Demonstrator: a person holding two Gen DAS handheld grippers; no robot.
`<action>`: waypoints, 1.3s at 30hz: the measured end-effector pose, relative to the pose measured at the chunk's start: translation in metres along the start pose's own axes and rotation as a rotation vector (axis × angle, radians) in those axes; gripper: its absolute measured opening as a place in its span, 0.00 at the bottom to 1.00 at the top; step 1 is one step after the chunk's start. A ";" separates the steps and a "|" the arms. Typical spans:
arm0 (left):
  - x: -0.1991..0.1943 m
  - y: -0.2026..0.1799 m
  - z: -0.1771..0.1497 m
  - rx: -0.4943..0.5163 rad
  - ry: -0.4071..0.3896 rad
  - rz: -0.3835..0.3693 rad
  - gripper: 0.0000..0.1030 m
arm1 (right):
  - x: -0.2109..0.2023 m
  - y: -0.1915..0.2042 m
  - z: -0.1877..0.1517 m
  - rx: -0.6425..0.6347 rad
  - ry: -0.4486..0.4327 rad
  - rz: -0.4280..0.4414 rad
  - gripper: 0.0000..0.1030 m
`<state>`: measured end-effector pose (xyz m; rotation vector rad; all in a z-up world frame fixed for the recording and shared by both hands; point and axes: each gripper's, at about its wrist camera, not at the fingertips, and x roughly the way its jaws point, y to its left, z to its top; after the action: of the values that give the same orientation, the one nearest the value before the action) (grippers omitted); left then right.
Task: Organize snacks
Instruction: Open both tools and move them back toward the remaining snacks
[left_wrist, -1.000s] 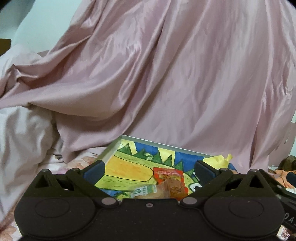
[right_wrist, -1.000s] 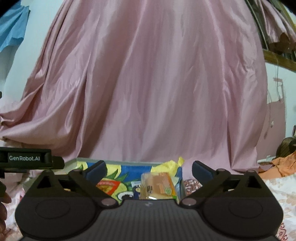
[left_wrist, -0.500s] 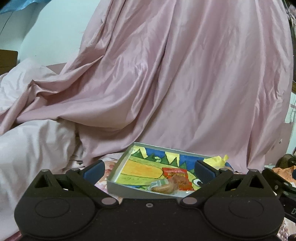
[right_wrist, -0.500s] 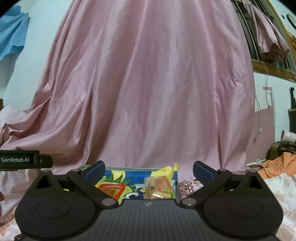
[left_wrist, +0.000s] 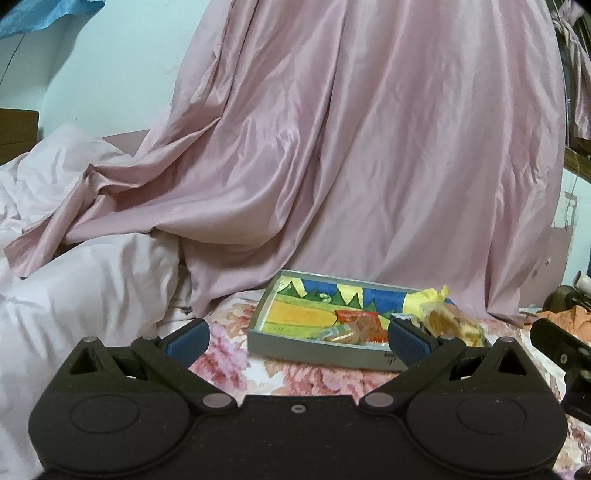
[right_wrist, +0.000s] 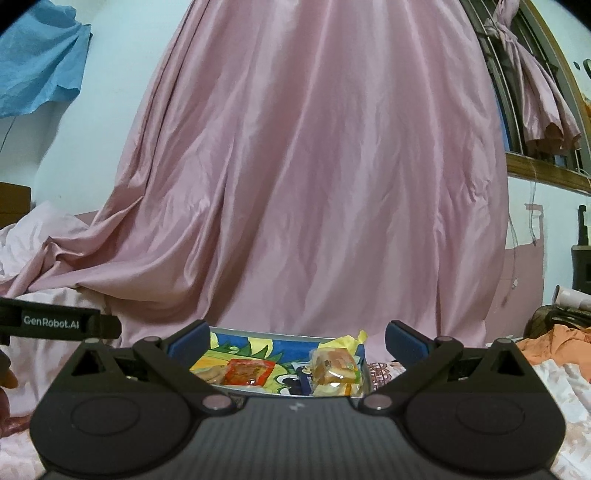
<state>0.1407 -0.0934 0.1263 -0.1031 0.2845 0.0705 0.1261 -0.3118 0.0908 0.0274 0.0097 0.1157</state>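
Observation:
A shallow grey tray (left_wrist: 317, 349) with a colourful cartoon print lies on the floral bed sheet. In it are a red snack packet (left_wrist: 356, 315), a clear packet with a brown biscuit (left_wrist: 338, 334), a yellow wrapper (left_wrist: 424, 301) and a clear packet of cake (left_wrist: 448, 323). My left gripper (left_wrist: 297, 338) is open, held back from the tray's near wall, with nothing between its fingers. In the right wrist view the tray (right_wrist: 258, 334) sits just beyond my right gripper (right_wrist: 295, 338), which is open and empty, with the red packet (right_wrist: 249, 371) and the cake packet (right_wrist: 334, 369) visible.
A large pink curtain (left_wrist: 351, 147) hangs behind the tray and pools on the bed. A pale pink quilt (left_wrist: 74, 288) is bunched at the left. Orange cloth (right_wrist: 557, 341) lies at the right. The other gripper's body (right_wrist: 51, 323) juts in at the left of the right wrist view.
Both grippers have pulled back and away from the tray, which now sits smaller and farther ahead. More bed sheet and room shows. Both stay open.

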 end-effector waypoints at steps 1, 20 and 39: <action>-0.004 0.002 -0.002 0.002 0.003 0.000 0.99 | -0.004 0.002 -0.001 0.000 0.000 0.001 1.00; -0.048 0.027 -0.029 0.008 0.034 -0.016 0.99 | -0.065 0.041 -0.022 -0.065 0.053 0.044 1.00; -0.004 0.077 -0.065 0.012 0.192 0.012 0.99 | -0.042 0.064 -0.058 -0.110 0.242 0.079 1.00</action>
<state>0.1130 -0.0246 0.0586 -0.0963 0.4777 0.0708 0.0764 -0.2513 0.0349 -0.0966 0.2445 0.1983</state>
